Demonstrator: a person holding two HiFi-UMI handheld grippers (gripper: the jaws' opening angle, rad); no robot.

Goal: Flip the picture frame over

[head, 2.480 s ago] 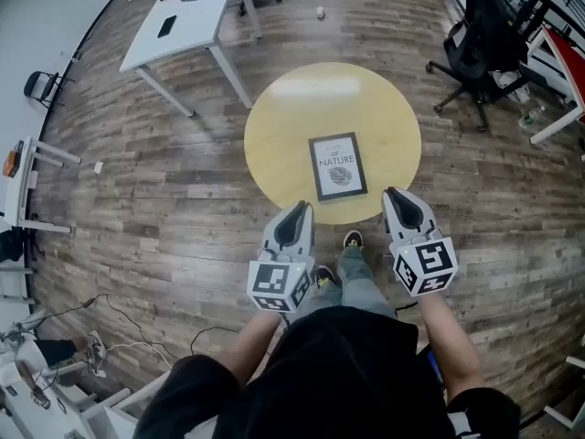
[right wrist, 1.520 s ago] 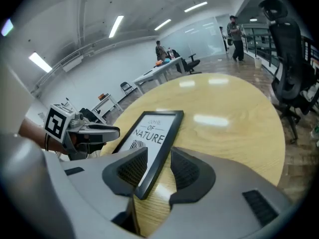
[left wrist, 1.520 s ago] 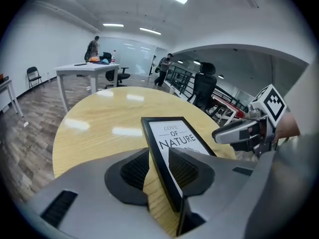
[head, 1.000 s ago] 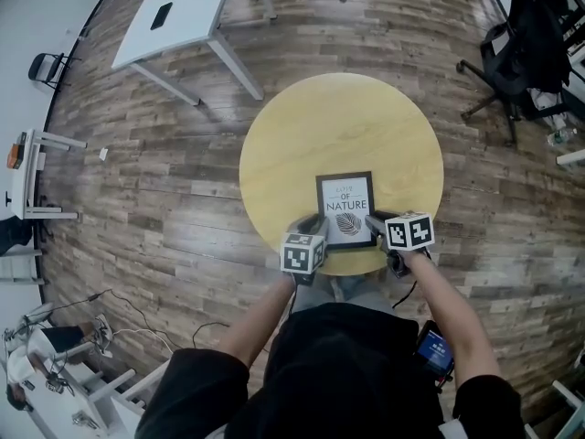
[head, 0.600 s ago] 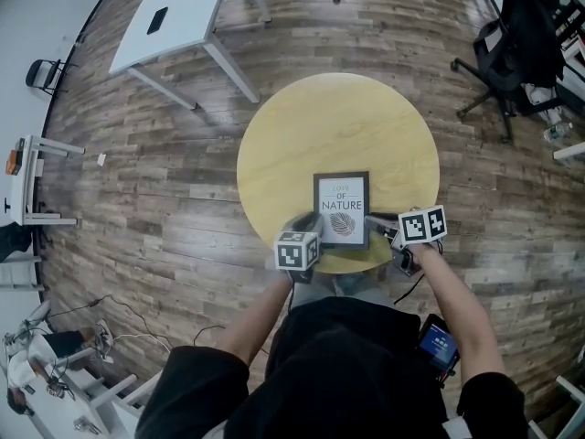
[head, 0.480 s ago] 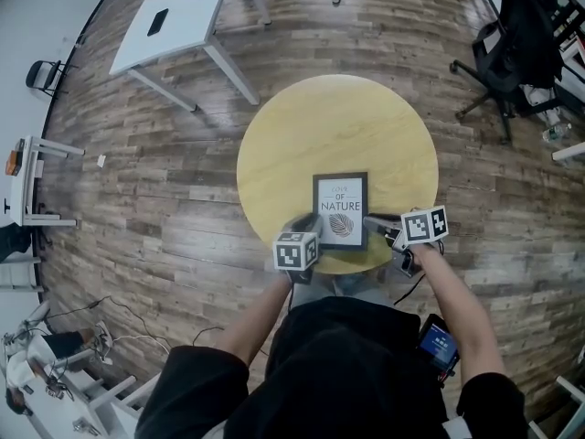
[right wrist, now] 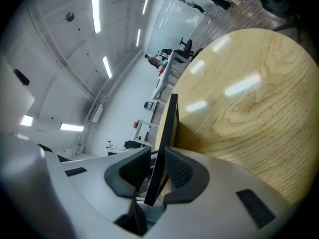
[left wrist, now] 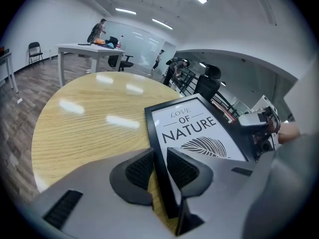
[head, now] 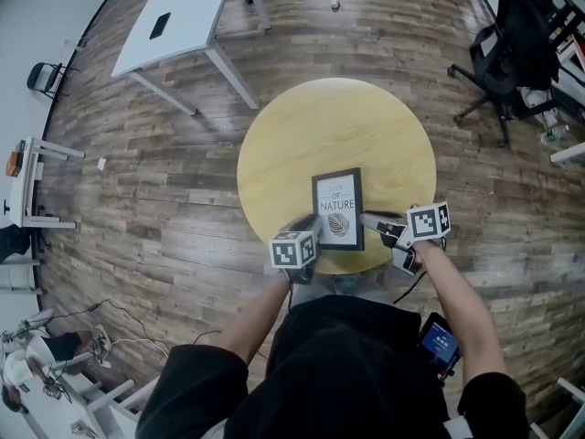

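Left tool (left wrist: 158, 166) clamped on left long edge of black-rimmed printed picture frame (head: 336, 208); right tool (right wrist: 157, 171) jaws just closed onto right long edge. Frame between them, near side of round yellow wood desk (head: 311, 126), right edge tilted up; we reckon flip rolls about long axis pointing away from us.
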